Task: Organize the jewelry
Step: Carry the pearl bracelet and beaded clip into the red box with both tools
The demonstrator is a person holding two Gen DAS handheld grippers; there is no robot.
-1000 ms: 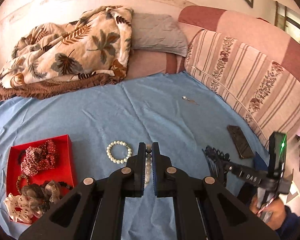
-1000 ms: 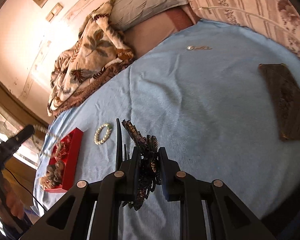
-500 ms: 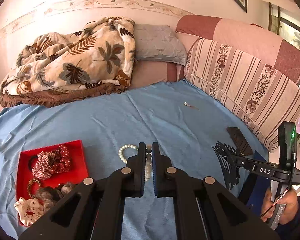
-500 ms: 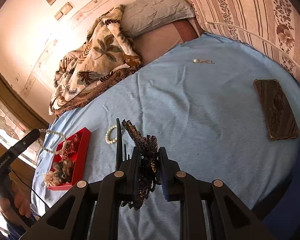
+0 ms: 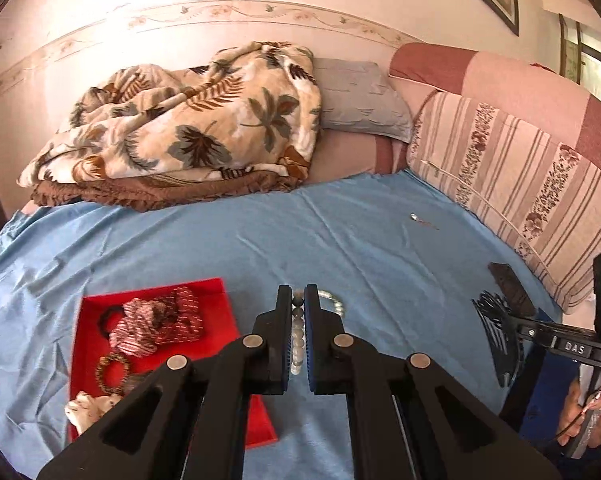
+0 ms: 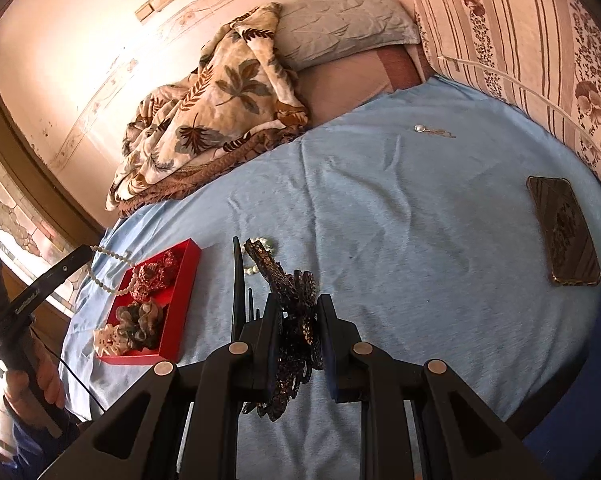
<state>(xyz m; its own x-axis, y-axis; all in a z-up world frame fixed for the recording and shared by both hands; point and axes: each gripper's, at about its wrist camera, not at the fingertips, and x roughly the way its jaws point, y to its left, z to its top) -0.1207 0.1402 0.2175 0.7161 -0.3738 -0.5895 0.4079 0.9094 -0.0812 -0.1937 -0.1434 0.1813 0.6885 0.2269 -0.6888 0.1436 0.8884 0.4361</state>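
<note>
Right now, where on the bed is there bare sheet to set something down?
Bare sheet lies between the folded blanket, the small pendant and the phone. It is crowded beside the red box, where a pearl bracelet lies and both claws carry jewelry.

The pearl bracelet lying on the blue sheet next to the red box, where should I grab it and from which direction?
Come straight down from above on the pearl bracelet, since it lies flat on the blue sheet. Close one finger inside the ring and one outside, pinching the bead strand. Its right arc, the side away from the red box, looks best. Both tools are full now: the left tool holds a bead strand, the right tool a hair clip.
</note>
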